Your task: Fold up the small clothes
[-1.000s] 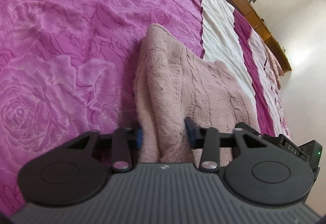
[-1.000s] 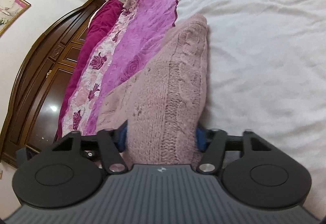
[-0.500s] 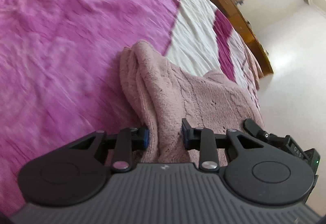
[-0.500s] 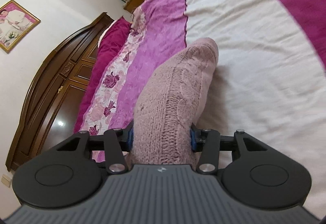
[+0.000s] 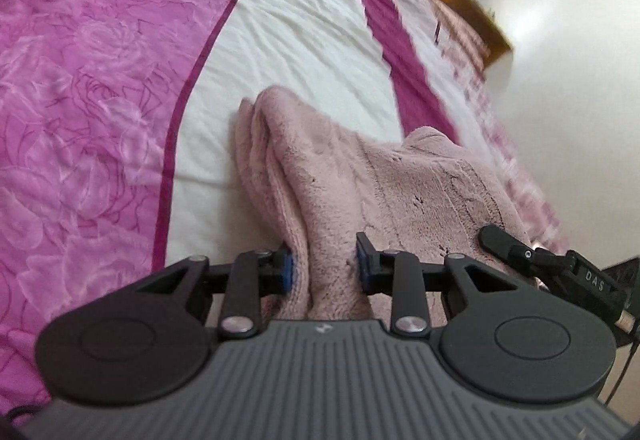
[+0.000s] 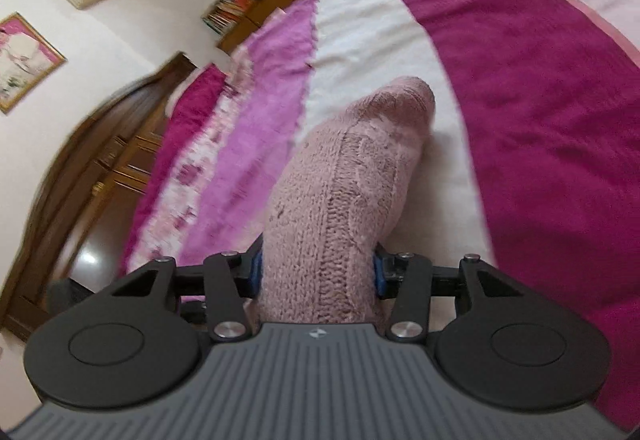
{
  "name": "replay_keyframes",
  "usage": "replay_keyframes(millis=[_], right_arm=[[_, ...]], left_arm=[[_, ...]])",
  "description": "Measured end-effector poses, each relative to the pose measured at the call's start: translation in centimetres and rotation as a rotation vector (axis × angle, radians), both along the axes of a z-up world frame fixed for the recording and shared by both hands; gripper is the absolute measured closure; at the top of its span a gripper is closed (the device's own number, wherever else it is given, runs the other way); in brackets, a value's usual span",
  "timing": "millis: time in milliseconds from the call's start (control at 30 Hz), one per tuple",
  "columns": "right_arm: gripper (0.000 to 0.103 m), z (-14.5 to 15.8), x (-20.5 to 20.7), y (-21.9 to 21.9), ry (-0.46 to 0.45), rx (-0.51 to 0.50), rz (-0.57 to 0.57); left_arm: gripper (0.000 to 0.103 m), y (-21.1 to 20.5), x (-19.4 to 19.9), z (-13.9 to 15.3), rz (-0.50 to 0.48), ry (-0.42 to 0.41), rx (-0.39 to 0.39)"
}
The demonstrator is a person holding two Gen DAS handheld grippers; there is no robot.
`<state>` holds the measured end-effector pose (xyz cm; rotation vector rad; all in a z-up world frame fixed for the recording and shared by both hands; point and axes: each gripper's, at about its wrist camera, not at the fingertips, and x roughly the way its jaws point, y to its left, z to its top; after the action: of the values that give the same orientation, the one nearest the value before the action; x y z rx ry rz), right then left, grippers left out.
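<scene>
Two claws grip one pink garment (image 5: 360, 176), a soft knitted piece with a fleecy nap on one face and cable-stitch ribs on the other. In the left wrist view the left claw (image 5: 324, 268) sits at lower centre, its blue-padded jaws having just closed a little and now pinching a thick folded edge of the knit; the fabric runs up from the jaws toward the middle of the frame, bunched in several rounded layers at its far tip, and spreads to the right in a broad plush sheet. At the right edge of that sheet a black tip of the other tool (image 5: 516, 248) rests against the cloth. In the right wrist view the right claw (image 6: 316, 276) is at lower centre, its jaws likewise narrowed a moment ago and pressed on a fat roll of the same garment (image 6: 344, 192), which rises from between the pads to a rounded end near the frame's middle. Beneath lies the bed (image 5: 304, 36), covered by a quilt in wide bands: cream cotton with fine creases, deep magenta, and lighter pink with rose outlines at left. The garment's far end hangs over the cream band. A dark carved wooden headboard (image 6: 80, 176) curves along the left of the right wrist view, blurred.
</scene>
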<state>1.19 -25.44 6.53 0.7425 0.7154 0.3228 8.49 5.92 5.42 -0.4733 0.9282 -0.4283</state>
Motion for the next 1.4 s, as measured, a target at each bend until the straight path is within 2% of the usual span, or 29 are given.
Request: replay_keyframes(millis=[133,267,367,500,600,700,833,867,933,967,1000,1067,1133,1233,1400], right_arm=[[0.049,-3.3,-0.2,-0.8,0.062,-0.042,0.001],[0.046,-5.3,-0.5,-0.9,0.067,-0.083,0.022],[0.043,-5.4,-0.8,-0.7,0.062,-0.107,0.025],[0.027,-4.5,-0.1,-1.0,0.079,-0.063,-0.006],[0.016,-3.0,0.9,-1.6,0.040,-0.083,-0.062],[0.013,-2.5,3.3,-2.2,0.012,-0.087,-0.045],[0.013,-4.5,7.4,-2.6,0.081,-0.015,0.001],[0.013,-5.1,8.2,-2.7,0.085,0.012,0.008],[0.028,-5.8,9.6,-2.8,0.059,0.051,0.013],[0.054,-5.8,10.0,-2.8,0.051,0.047,0.018],[0.065,-5.6,10.4,-2.7,0.046,0.029,0.015],[0.070,-4.9,10.7,-2.3,-0.006,0.009,0.027],[0.071,-4.3,10.9,-1.8,-0.050,-0.056,0.033],[0.071,-4.8,11.9,-1.0,-0.053,-0.189,0.013],[0.067,-6.0,12.5,-1.7,-0.001,-0.116,-0.025]], left_arm=[[0.071,-0.8,-0.5,-1.2,-0.011,-0.020,0.116],[0.069,-0.9,-1.4,-2.2,0.000,-0.039,0.141],[0.067,-1.2,-1.8,-2.1,0.003,-0.061,0.162],[0.065,-1.5,-1.7,-1.6,0.009,-0.056,0.167],[0.062,-1.3,-0.8,-1.1,0.032,-0.039,0.149],[0.062,-1.3,0.3,-0.8,0.058,-0.032,0.140],[0.061,-1.8,1.7,-0.7,0.065,-0.056,0.162],[0.061,-2.0,2.1,-0.8,0.064,-0.060,0.167],[0.060,-2.2,2.8,-1.0,0.072,-0.065,0.174],[0.060,-2.3,2.9,-1.1,0.083,-0.069,0.180],[0.061,-2.3,3.1,-1.2,0.099,-0.079,0.188],[0.070,-2.7,3.5,-1.3,0.128,-0.106,0.235],[0.070,-3.1,4.1,-1.6,0.146,-0.128,0.287],[0.070,-3.2,4.8,-2.1,0.151,-0.129,0.297],[0.068,-3.4,4.8,-1.9,0.132,-0.141,0.326]])
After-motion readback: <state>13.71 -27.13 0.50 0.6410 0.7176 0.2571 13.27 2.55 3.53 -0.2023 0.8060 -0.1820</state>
